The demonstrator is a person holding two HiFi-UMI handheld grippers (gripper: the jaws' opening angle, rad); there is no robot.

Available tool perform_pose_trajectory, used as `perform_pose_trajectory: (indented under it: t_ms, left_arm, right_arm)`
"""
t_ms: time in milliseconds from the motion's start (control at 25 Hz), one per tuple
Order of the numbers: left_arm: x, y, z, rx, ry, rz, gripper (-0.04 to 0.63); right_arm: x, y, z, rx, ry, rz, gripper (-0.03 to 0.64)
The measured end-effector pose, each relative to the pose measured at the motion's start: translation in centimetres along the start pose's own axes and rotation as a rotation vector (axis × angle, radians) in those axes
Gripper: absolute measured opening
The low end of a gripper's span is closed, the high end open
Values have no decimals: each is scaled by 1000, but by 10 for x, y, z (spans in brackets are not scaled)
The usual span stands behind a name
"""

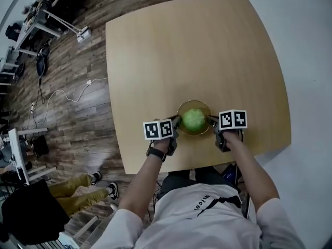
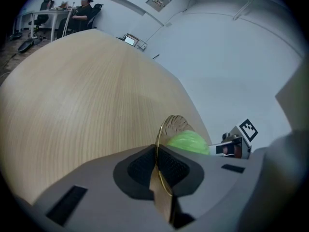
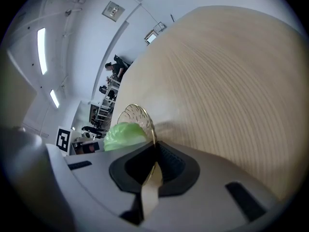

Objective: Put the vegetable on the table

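A round green cabbage (image 1: 193,119) lies in a shallow gold-rimmed bowl (image 1: 194,103) over the near part of the wooden table (image 1: 197,51). My left gripper (image 1: 178,122) is shut on the bowl's left rim and my right gripper (image 1: 211,121) on its right rim. In the left gripper view the gripper (image 2: 157,161) pinches the thin gold rim (image 2: 163,129), with the cabbage (image 2: 188,141) just beyond. The right gripper view shows the same: the gripper (image 3: 154,161) clamps the bowl (image 3: 135,115) beside the cabbage (image 3: 124,134). Whether the bowl rests on the table I cannot tell.
The table's front edge (image 1: 207,162) runs just behind the grippers. Wooden floor with cables (image 1: 62,95) lies to the left, along with desks and seated people (image 1: 46,4) at the far left corner. A person's legs in yellow trousers (image 1: 78,188) are at lower left.
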State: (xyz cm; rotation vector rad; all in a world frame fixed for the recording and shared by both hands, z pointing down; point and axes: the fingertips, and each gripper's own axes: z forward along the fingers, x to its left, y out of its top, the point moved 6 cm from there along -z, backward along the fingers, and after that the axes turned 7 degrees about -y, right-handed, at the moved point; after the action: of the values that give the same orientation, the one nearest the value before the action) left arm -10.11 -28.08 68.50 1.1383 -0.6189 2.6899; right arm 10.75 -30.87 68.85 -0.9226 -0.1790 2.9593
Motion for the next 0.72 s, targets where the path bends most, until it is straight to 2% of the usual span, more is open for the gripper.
perform_pose_trajectory:
  t_ms: [320, 720]
  left_arm:
    - [24, 1, 20, 9, 12, -3, 26]
    - [28, -3, 25, 31, 13, -2, 28]
  right_arm:
    - [-14, 6, 27, 10, -10, 4, 25]
    - [-18, 5, 32, 24, -20, 16, 25]
